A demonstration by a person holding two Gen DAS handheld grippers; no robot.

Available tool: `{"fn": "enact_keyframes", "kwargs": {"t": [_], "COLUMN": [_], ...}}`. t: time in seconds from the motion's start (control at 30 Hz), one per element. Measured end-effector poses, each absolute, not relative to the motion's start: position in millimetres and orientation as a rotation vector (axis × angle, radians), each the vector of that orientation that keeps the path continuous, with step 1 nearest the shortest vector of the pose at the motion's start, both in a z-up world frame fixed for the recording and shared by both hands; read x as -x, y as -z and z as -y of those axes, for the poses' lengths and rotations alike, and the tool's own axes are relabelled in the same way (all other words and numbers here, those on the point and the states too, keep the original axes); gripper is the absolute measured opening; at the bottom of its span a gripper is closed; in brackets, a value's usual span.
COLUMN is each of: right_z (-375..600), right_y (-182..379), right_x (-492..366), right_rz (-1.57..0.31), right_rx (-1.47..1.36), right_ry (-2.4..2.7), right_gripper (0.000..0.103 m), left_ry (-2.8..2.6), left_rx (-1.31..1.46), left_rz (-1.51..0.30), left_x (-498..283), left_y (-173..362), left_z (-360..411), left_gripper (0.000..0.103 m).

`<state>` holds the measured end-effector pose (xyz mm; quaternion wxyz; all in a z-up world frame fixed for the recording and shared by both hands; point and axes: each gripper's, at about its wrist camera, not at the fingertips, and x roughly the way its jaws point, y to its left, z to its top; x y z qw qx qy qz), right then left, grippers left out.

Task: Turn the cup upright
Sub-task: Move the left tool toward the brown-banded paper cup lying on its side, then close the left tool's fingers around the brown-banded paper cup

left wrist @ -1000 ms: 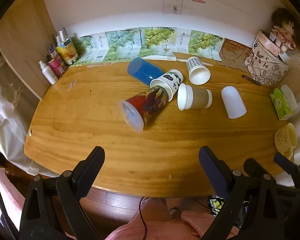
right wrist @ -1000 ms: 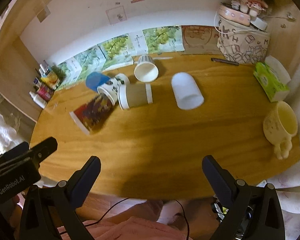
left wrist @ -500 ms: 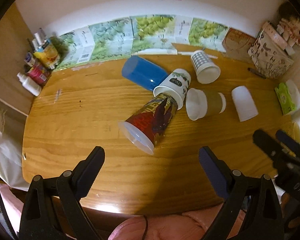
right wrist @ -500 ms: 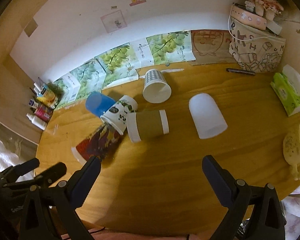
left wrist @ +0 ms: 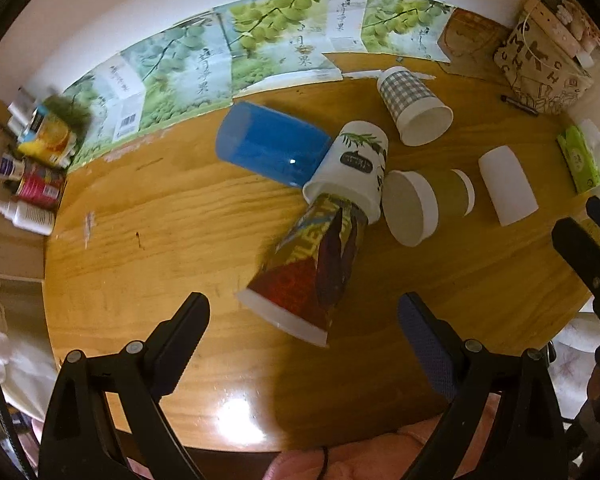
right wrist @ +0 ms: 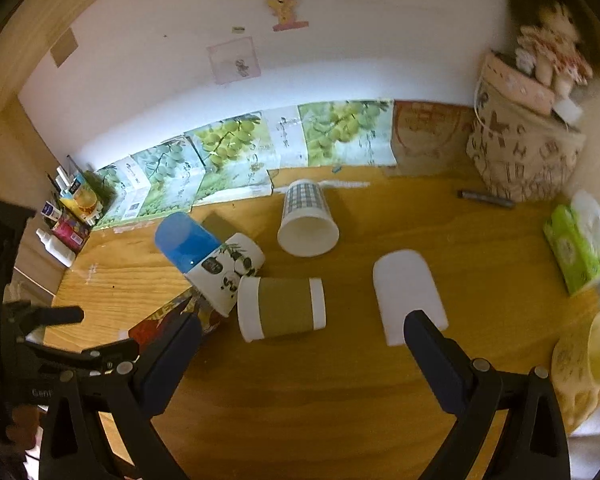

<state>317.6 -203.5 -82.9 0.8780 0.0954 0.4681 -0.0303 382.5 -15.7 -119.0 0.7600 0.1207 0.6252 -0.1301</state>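
Several cups lie on their sides on the wooden table (left wrist: 172, 216). A red patterned cup (left wrist: 312, 268) lies nearest my open left gripper (left wrist: 302, 320), its rim just ahead of the fingertips. Behind it lie a blue tumbler (left wrist: 272, 148), a white leaf-print cup (left wrist: 352, 168), a brown-sleeved paper cup (left wrist: 424, 206), a checked cup (left wrist: 414, 106) and a plain white cup (left wrist: 506, 184). My right gripper (right wrist: 300, 340) is open, just short of the brown-sleeved cup (right wrist: 280, 308) and the white cup (right wrist: 408, 292). The red cup (right wrist: 168, 320) is partly hidden behind its left finger.
Bottles and cans (left wrist: 32, 176) stand at the far left. A patterned bag (right wrist: 524, 156) with a doll stands at the back right, with a green tissue pack (right wrist: 572, 248) and a yellow mug (right wrist: 584, 368) on the right edge. A pen (right wrist: 484, 198) lies near the bag.
Both grippers have moved forward over the table toward the cups. The red cup now lies just ahead of the left fingertips. The cups have not moved.
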Motion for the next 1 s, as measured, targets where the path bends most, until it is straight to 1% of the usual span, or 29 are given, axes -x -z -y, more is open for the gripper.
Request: {"fn": "enact_keyframes", "kwargs": {"t": [0.27,0.57,1.0], "right_z": [202,201,206], "right_y": [86,95,120], "right_x": [-329,-320,-306], "right_rz": [-0.962,-0.979,-1.023], "right_rx": [-0.070,0.022,0.022], "right_ry": [0.015,0.021,0.073], "right_gripper": [0.101,0.101,0.101], "left_ry": [0.317,0.430,0.651], "left_rx": [-0.232,-0.216,-0.495], "left_rz": [-1.386,-1.403,-1.355], "left_x": [-409,-429,-431], "left_y": [126,133,151], "left_z": [25,55,117], "left_gripper": [0.096,0.096,0.096]}}
